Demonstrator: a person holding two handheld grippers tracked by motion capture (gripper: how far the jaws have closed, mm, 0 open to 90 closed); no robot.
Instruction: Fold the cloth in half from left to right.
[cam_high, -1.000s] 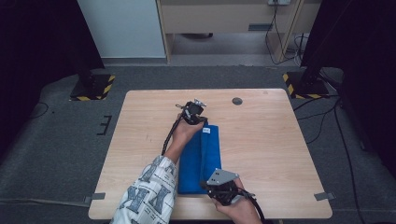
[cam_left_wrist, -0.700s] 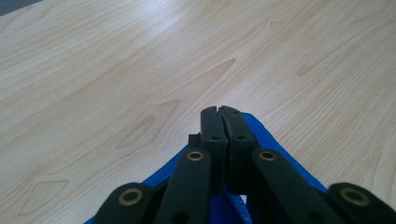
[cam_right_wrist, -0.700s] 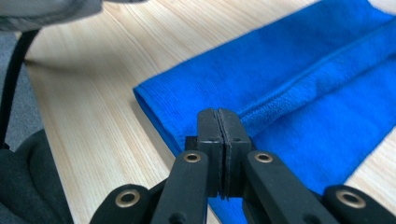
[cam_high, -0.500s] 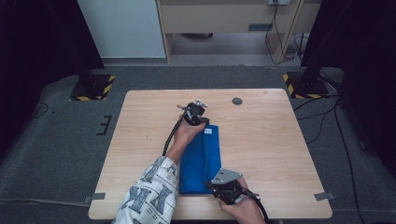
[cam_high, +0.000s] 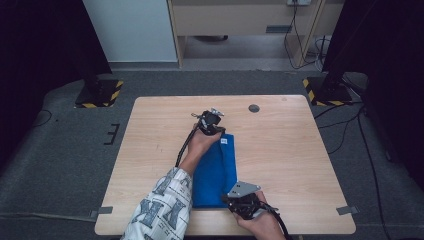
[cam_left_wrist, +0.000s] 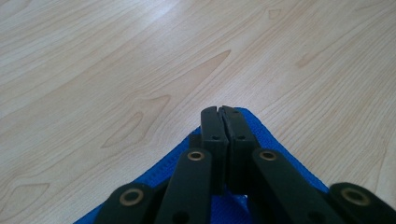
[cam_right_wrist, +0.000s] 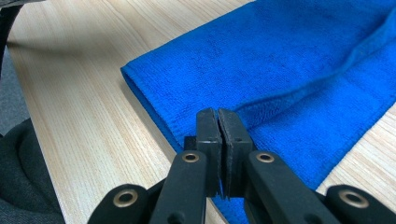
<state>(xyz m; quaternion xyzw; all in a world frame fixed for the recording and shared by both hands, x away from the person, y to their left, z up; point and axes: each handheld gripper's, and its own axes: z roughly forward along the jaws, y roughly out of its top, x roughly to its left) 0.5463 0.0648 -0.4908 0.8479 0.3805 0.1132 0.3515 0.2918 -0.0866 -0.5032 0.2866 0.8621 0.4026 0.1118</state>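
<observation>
A blue cloth (cam_high: 217, 165) lies folded into a long strip on the wooden table (cam_high: 300, 150), running from the middle toward the near edge. My left gripper (cam_high: 211, 125) is at the strip's far end. Its jaws are pressed together over the cloth's far corner (cam_left_wrist: 280, 154), which rises to the left gripper's tips (cam_left_wrist: 222, 112). At the near end my right gripper (cam_high: 227, 198) has its jaws together on the cloth's edge. In the right gripper view a ridge in the cloth (cam_right_wrist: 280, 56) runs up to the right gripper's tips (cam_right_wrist: 218, 114).
A small white tag (cam_high: 224, 141) sits on the cloth's far right corner. A dark round grommet (cam_high: 254, 108) is set into the table near its far edge. A patterned sleeve (cam_high: 160, 210) crosses the table's near left. Stands with striped bases (cam_high: 97, 95) flank the table on the floor.
The right gripper has drifted slightly toward the near edge of the table. The left gripper and the cloth look unchanged.
</observation>
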